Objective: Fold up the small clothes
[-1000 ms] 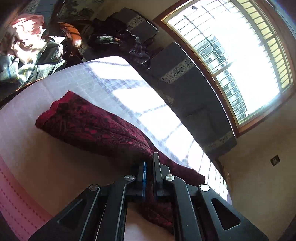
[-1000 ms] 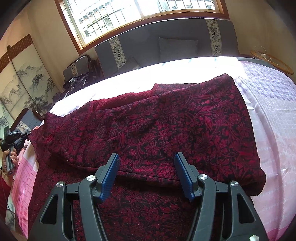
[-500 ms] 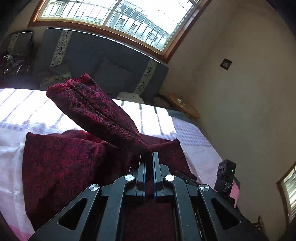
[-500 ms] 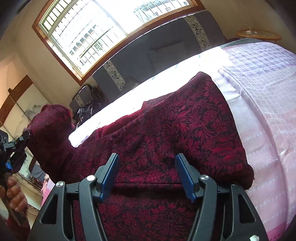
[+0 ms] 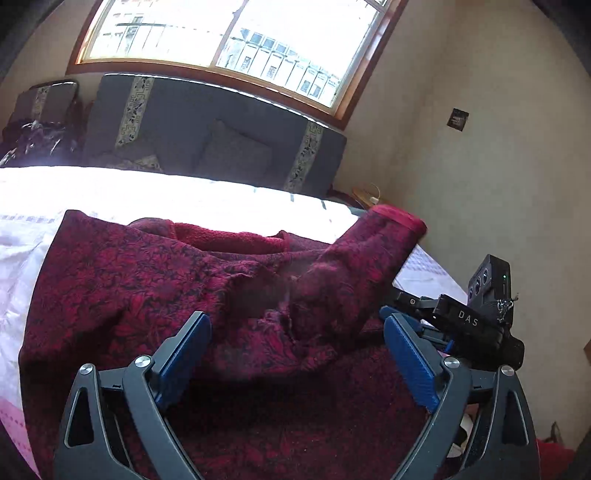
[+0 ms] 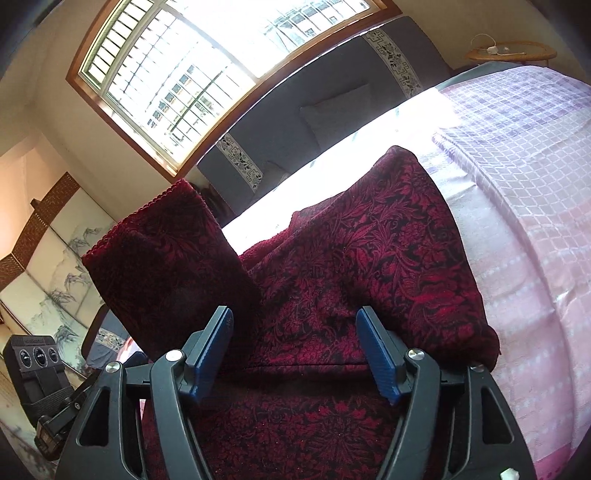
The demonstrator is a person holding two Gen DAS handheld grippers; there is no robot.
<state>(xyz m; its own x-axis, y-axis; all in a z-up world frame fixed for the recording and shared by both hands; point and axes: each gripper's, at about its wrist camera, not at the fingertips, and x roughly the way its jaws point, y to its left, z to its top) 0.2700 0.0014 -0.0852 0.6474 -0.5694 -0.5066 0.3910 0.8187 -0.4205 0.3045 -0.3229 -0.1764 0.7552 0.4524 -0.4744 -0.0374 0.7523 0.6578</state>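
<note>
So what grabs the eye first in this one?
The dark red patterned garment spread over the bed, filling the middle of both views, with one sleeve caught mid-air at the left of the right wrist view. Behind it, a bright window above a grey sofa. Both the left gripper and the right gripper stand open over the cloth.

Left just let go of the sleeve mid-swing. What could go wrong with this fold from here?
1. The sleeve appears airborne, blurred in the left wrist view; released by the left gripper, whose jaws have just been opening, it may land crooked or bunched on the red garment.
2. The right gripper, jaws open and just been opening, pins nothing, so the body may shift.
3. The cuff reaches towards the bedspread edge and may overhang.
</note>
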